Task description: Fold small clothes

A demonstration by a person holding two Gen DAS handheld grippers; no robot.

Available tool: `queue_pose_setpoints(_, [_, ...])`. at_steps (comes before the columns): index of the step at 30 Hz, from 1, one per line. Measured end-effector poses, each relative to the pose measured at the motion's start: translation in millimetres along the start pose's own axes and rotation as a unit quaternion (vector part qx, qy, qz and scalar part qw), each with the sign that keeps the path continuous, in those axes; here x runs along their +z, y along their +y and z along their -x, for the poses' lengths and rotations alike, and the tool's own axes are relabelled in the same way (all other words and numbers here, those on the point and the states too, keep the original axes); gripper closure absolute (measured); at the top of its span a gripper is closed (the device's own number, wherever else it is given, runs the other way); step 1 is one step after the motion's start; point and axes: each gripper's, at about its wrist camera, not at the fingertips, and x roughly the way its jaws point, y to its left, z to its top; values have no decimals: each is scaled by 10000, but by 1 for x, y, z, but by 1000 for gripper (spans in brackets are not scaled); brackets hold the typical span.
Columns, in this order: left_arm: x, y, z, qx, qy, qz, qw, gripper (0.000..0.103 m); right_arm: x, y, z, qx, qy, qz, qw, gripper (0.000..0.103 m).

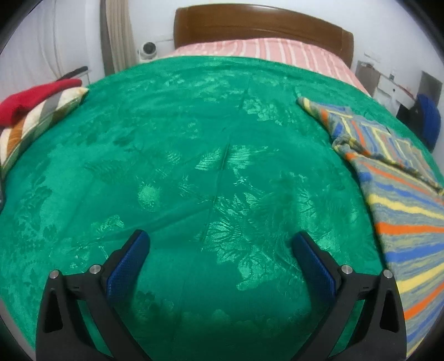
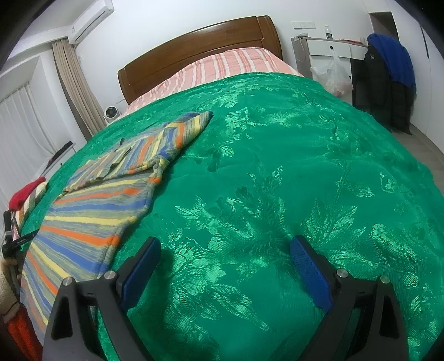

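The left gripper [image 1: 220,245] angles down toward the green satin bedspread with a woven leaf pattern [image 1: 194,172], its two blue-padded fingers [image 1: 127,266] spread wide with nothing but bare cover between them. The right gripper [image 2: 224,250] tilts down at a similar slant over the same bedspread, its fingers also splayed apart and empty.

One knitted sweater striped in blue, orange, yellow and grey [image 1: 399,211] lies flat on the cover, with a sleeve folded over its body. In the left wrist view it lies at the right edge of the frame, beside the right-hand finger and clear of it; in the right wrist view it sits to the left, its hem reaching down behind the left-hand finger (whether the two touch cannot be told).

One red garment [image 1: 33,97] rests on one striped cushion [image 1: 33,122] at the bed's left side. There is one brown wooden headboard [image 1: 260,27] and one pink striped sheet [image 1: 249,50] beneath it.

Only the right wrist view shows the wall air conditioner [image 2: 88,19], the white cabinet [image 2: 327,52] with one plastic bag [image 2: 333,75] hanging from it, the blue garment over a dark coat [image 2: 391,61], and a fleecy sleeve [image 2: 8,288] at the left edge.
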Motion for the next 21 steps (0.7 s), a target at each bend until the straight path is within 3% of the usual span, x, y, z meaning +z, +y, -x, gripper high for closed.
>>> queue_pose_setpoints(21, [1, -4, -5, 125, -133, -46, 9998, 0, -2, -1, 1, 12, -28, -23, 10000, 9])
